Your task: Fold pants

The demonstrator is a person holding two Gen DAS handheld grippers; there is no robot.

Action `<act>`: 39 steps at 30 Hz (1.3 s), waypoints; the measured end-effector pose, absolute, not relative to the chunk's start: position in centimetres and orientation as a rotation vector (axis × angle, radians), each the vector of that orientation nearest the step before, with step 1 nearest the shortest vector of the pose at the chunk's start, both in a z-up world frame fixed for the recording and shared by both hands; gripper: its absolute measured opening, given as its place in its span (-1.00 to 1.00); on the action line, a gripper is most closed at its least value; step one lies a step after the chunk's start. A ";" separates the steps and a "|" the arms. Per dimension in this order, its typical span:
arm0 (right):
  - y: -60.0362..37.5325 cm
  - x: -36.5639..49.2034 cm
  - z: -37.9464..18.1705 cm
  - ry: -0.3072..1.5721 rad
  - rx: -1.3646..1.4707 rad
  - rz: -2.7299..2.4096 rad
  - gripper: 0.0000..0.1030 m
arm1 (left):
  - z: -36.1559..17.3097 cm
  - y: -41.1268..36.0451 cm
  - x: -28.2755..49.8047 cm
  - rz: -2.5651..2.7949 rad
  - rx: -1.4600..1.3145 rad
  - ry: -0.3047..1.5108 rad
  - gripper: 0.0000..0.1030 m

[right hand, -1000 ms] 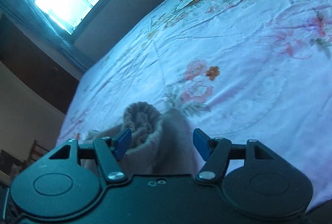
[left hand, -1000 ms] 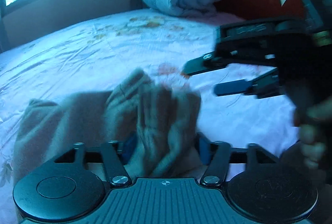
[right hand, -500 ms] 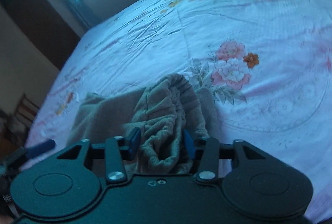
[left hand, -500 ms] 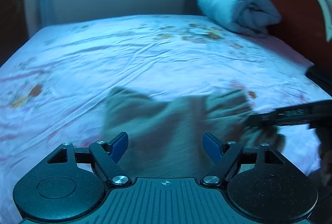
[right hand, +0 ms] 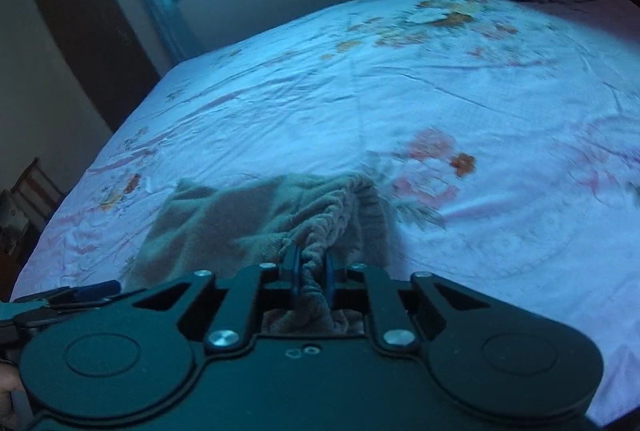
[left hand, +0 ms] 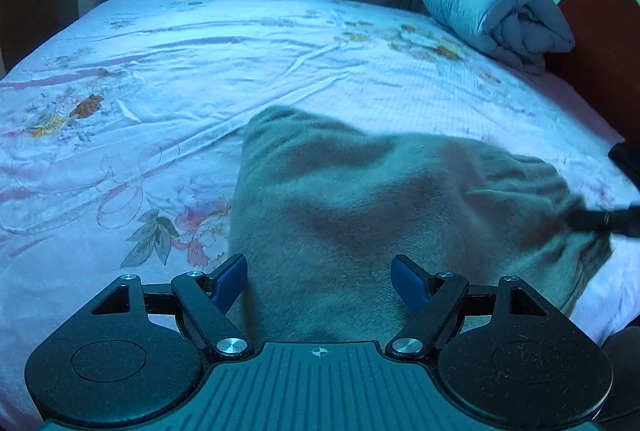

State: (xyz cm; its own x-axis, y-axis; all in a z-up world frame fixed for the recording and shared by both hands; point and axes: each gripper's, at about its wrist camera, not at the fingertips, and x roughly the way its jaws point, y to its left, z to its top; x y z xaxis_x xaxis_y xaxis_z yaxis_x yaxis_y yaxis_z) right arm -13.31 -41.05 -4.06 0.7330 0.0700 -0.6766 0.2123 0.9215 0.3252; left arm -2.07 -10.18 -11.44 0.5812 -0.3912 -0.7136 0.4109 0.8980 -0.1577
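Your right gripper (right hand: pixel 311 273) is pinched tight on the gathered elastic waistband of the pants (right hand: pixel 256 223), blue pads pressed into the ruffled edge with cloth bunched between them. Your left gripper (left hand: pixel 318 281) is spread wide, nothing between its pads, with the pants (left hand: pixel 380 199) lying just ahead of it at 12 o'clock and running off toward 3 o'clock, where the tip of the other tool meets the fabric. The pants sit rumpled on the flowered bedsheet (left hand: pixel 180 71), near the edge of the bed closest to you; a rolled quilt (left hand: pixel 496 15) lies well apart at about 1 o'clock by the headboard. The fabric looks like soft, fuzzy fleece: light, limp, no stiffness, so expect it to sag and fold on itself wherever unsupported. It probably grips the pads well but drags on the sheet. The waistband is the thickest, surest hold; a single layer elsewhere may slip free or stretch. For your left, judge the best bite as the waistband's other end or a hem, taking both layers together. Whether the legs lie aligned cannot be told from here.
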 end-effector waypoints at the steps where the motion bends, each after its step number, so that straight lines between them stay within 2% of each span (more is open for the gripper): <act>1: -41.5 -13.5 -5.1 0.782 0.420 -0.103 -0.91 | -11.6 -10.2 -2.1 -0.466 0.030 0.840 0.53; 3: -42.2 -13.8 -6.9 0.831 0.452 -0.139 -0.84 | -12.2 -10.0 -1.9 -0.464 0.024 0.861 0.53; 6: -42.7 -14.0 -7.0 0.829 0.479 -0.142 -0.48 | -12.5 -9.5 -1.8 -0.454 0.009 0.870 0.53; 7: -42.8 -13.9 -6.8 0.829 0.485 -0.140 -0.12 | -12.5 -9.4 -1.8 -0.452 0.001 0.871 0.53; 8: -43.0 -13.7 -6.7 0.829 0.499 -0.138 0.37 | -12.4 -9.2 -1.7 -0.447 -0.006 0.871 0.53; 9: -43.2 -13.4 -6.7 0.828 0.511 -0.143 0.43 | -12.4 -9.1 -1.7 -0.441 -0.010 0.871 0.53; 12: -43.6 -12.5 -7.6 0.848 0.593 -0.100 0.27 | -12.3 -8.7 -1.5 -0.430 -0.016 0.873 0.53; 13: -43.9 -12.2 -8.1 0.852 0.648 -0.082 -0.08 | -12.4 -8.6 -1.5 -0.426 -0.017 0.876 0.53; 14: -44.1 -11.9 -8.6 0.861 0.705 -0.067 -0.25 | -12.4 -8.5 -1.4 -0.424 -0.016 0.880 0.53; 19: -44.0 -10.8 -9.1 0.870 0.704 -0.058 -0.29 | -12.6 -8.2 -1.2 -0.412 -0.028 0.883 0.53; 21: -43.9 -10.7 -8.9 0.863 0.691 -0.043 -0.43 | -12.7 -8.2 -1.1 -0.405 -0.034 0.884 0.53; 23: -43.8 -11.0 -8.4 0.836 0.683 -0.027 -0.65 | -12.8 -8.2 -1.1 -0.400 -0.036 0.882 0.53; 25: -43.6 -11.5 -7.6 0.797 0.677 -0.026 -0.72 | -12.8 -8.2 -1.0 -0.398 -0.038 0.881 0.53; 30: -43.7 -11.4 -5.6 0.698 0.686 -0.053 -0.78 | -12.1 -7.8 -0.3 -0.383 -0.044 0.862 0.53; 33: -44.4 -11.8 -6.4 0.706 0.690 -0.088 -0.83 | -11.9 -7.3 0.3 -0.385 -0.072 0.866 0.53; 36: -44.5 -12.2 -8.9 0.771 0.681 -0.120 -0.69 | -12.0 -7.4 0.8 -0.385 -0.073 0.869 0.53; 39: -44.4 -12.2 -8.5 0.780 0.637 -0.134 -0.41 | -11.4 -7.8 1.1 -0.396 -0.066 0.853 0.53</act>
